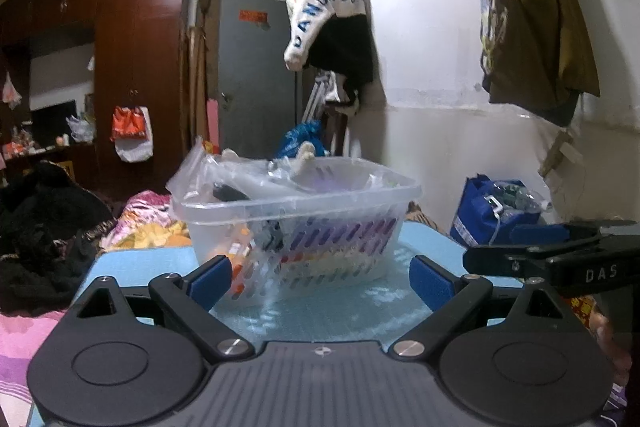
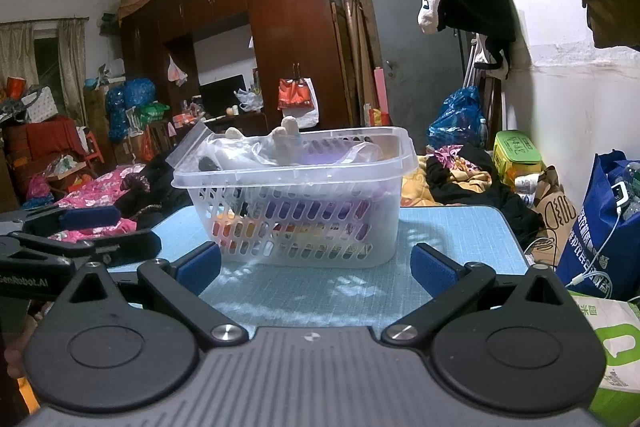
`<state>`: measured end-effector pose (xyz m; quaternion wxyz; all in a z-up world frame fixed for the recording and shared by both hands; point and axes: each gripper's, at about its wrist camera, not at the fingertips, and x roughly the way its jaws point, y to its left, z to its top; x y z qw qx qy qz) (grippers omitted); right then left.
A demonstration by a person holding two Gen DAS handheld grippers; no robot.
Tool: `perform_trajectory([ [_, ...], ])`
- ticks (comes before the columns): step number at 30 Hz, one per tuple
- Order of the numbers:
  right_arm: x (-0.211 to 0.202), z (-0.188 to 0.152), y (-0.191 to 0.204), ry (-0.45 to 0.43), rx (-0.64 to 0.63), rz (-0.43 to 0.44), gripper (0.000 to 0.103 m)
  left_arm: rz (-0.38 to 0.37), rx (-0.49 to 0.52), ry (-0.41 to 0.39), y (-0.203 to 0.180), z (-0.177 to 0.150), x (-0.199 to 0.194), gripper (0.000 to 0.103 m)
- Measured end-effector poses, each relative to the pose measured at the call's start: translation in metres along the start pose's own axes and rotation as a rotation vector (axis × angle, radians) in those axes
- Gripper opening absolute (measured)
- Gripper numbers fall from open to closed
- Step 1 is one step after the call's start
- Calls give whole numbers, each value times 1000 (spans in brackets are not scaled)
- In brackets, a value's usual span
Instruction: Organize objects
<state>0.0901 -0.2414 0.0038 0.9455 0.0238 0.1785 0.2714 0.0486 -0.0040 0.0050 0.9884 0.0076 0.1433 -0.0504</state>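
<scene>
Right wrist view puts the basket [image 2: 296, 199] straight ahead on the blue table [image 2: 460, 239], its long side running across the view and already holding bags and small things; the right gripper [image 2: 316, 267] and left gripper [image 1: 320, 281] both gape wide with nothing in them, and neither looks clearly nearer

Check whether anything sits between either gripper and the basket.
Nothing visible does. Only bare blue table lies between the open right gripper and the basket, and likewise before the open left gripper.
</scene>
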Motion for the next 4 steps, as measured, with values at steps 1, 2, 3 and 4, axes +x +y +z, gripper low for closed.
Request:
perform_trajectory([
  [1,0,0,0,1,-1,0,103,1,-1,-3,2,1,0,97],
  [2,0,0,1,1,-2,0,103,-3,0,-3,2,1,0,97],
  [3,0,0,1,2,-4,1,103,-5,1,-1,2,1,0,97],
  [4,0,0,1,1,-4,1,103,-3,2,0,3,1,1,97],
])
